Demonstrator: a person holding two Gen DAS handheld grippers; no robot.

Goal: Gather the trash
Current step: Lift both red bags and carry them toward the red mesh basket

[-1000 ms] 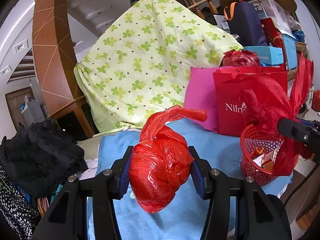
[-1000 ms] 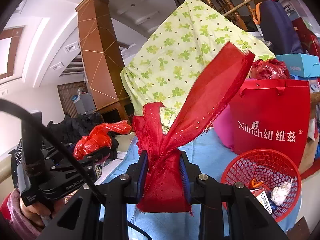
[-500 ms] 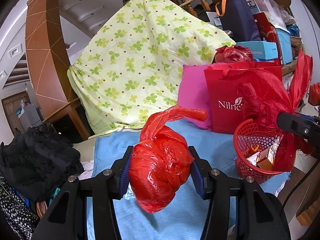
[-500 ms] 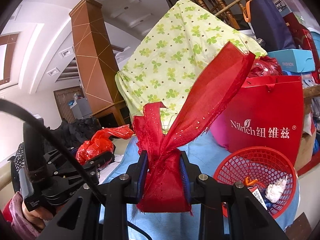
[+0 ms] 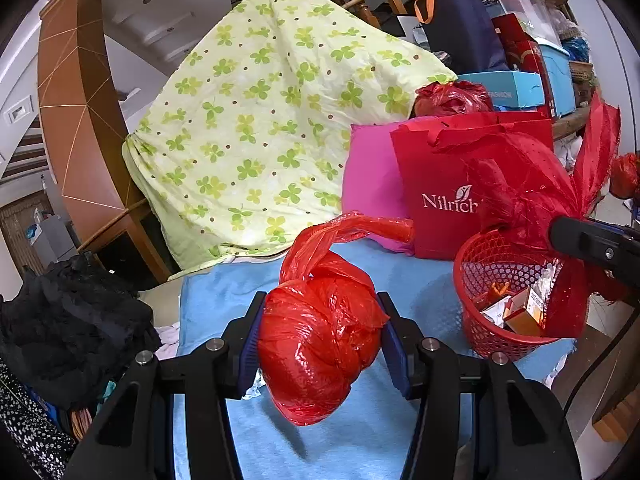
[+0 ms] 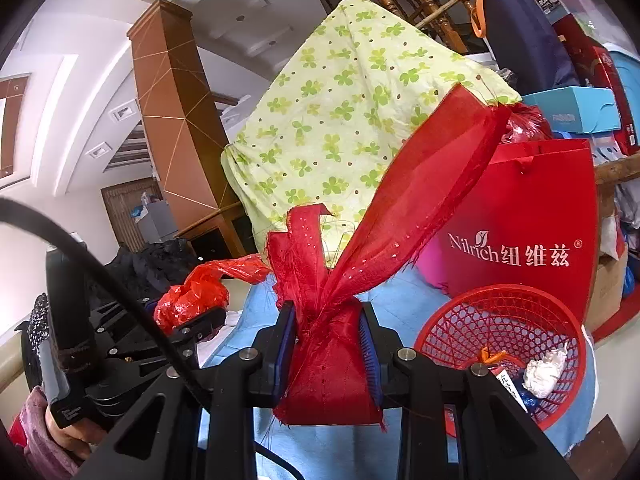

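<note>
My left gripper (image 5: 322, 346) is shut on a knotted red plastic bag (image 5: 320, 340) and holds it above the blue cloth (image 5: 360, 440). The bag also shows at the left of the right wrist view (image 6: 192, 300). My right gripper (image 6: 330, 350) is shut on a red fabric ribbon (image 6: 384, 240) whose loose ends stick up. In the left wrist view the ribbon (image 5: 560, 200) hangs over the red mesh basket (image 5: 480, 332). The basket (image 6: 460, 320) holds small boxes and a crumpled white tissue (image 6: 546, 370).
A red Nilrich paper bag (image 5: 440, 188) and a pink bag (image 5: 368, 184) stand behind the basket. A green clover-print cover (image 5: 260, 120) rises at the back. Black clothing (image 5: 68, 320) lies at the left. Stacked boxes (image 5: 520, 80) fill the right.
Both grippers, still holding their items, have drifted so the basket and bags sit closer and lower in view. The ribbon now hangs nearer over the basket.
</note>
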